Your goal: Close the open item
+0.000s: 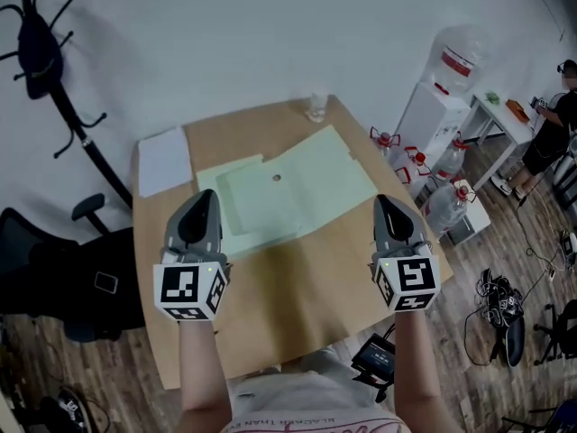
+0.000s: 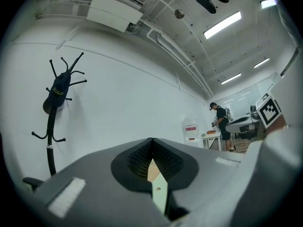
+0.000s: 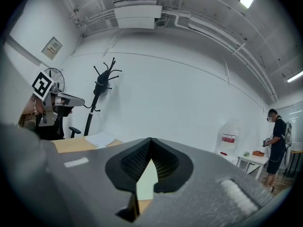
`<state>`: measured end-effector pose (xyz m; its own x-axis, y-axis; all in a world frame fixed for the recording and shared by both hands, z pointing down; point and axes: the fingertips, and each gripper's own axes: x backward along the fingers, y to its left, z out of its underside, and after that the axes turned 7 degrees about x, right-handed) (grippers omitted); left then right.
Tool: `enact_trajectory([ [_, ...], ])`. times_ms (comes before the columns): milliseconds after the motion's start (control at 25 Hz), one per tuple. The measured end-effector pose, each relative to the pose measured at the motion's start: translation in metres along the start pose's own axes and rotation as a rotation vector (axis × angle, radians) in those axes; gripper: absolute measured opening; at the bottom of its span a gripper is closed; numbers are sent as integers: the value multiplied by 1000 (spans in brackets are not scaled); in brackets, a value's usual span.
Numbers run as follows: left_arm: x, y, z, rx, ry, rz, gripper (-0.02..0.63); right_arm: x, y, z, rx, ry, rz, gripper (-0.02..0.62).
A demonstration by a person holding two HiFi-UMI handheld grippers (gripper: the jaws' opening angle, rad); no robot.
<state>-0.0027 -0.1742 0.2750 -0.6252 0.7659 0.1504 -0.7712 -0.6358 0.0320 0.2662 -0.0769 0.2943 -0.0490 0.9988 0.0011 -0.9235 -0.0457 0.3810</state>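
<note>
Open green folder (image 1: 297,188) lying flat at the middle of the worktop (image 1: 297,300), between a white sheet (image 1: 164,161) and a glass (image 1: 316,106). Left gripper (image 1: 206,197) and right gripper (image 1: 386,200) hover over its near edge, jaws of both pressed together, holding nothing.

The folder (image 1: 288,197) lies mid-table (image 1: 297,309), a sheet (image 1: 164,161) left of it.

Closed left gripper (image 1: 204,198); closed right gripper (image 1: 388,203).
</note>
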Motion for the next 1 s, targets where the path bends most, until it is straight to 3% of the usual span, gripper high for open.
enact_trajectory([
  [560,-45,-8,13,-42,34,-146,5,-74,-95,39,22,-8,-55,2],
  [1000,-68,-10,22,-67,67,-255,8,-130,-121,83,49,38,-175,2],
])
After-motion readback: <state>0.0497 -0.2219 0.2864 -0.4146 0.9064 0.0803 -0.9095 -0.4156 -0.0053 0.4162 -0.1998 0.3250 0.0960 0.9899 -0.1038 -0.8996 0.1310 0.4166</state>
